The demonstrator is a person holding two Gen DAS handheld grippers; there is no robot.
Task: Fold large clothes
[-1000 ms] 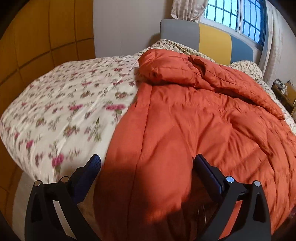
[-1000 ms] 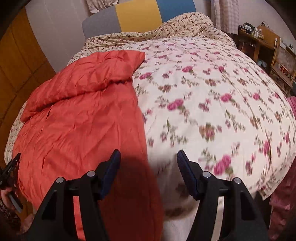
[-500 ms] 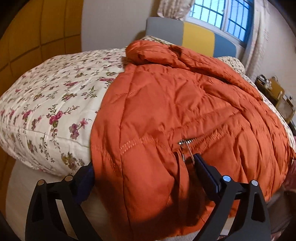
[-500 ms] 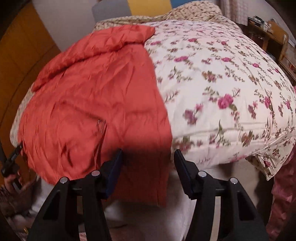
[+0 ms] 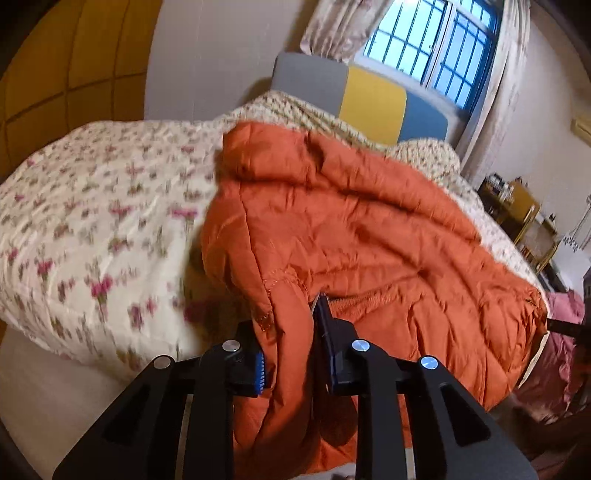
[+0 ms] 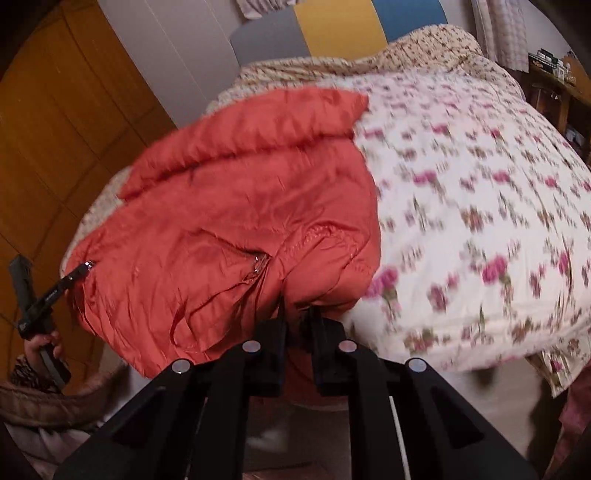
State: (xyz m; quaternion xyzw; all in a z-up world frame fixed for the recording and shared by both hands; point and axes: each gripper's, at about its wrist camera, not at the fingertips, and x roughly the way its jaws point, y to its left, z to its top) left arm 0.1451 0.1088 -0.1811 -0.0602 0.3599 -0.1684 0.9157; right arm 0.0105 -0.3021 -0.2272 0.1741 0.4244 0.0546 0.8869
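Both claws have just closed: left claw (image 5: 295,343) and right claw (image 6: 297,328) each clamp the coat (image 5: 369,229) hem, lower centre. Folding has barely begun.

A floral quilt (image 5: 92,229) with pink flowers on cream covers the bed, and a second cover with a small brown pattern (image 5: 295,110) lies near the headboard (image 5: 373,98), which has grey, yellow and blue panels. Behind the headboard there is a barred window (image 5: 436,44) with patterned curtains (image 5: 332,26), and orange wooden wall panels (image 6: 62,129) stand on one side. A wooden desk (image 5: 517,206) with small things on it stands beside the bed.
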